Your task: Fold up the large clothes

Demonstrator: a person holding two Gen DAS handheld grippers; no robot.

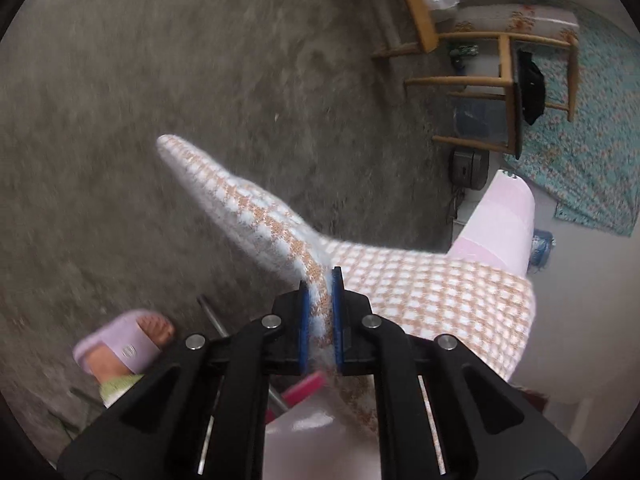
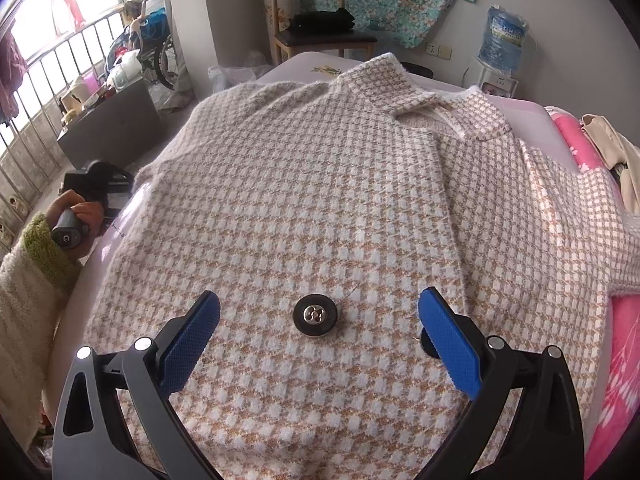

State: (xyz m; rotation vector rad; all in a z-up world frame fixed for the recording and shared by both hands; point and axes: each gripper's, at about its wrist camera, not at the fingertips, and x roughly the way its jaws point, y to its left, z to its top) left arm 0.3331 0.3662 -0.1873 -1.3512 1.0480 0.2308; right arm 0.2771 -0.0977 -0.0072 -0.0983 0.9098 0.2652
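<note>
Only the left gripper (image 1: 320,280) view shows fingers (image 1: 306,320) pinching the sleeve (image 1: 240,200).

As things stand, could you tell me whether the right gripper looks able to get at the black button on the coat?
Probably yes. The right gripper hangs open just above the coat, the black button sits between its blue pads, and nothing lies over it.

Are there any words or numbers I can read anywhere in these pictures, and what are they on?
No text reads clearly.
Water bottle label: printing, too blurred to read.
Slipper badge: a small round mark, too blurred to read.
Handle button by the person's hand: a symbol only, no word.
Checked coat and its button: no writing visible.
</note>
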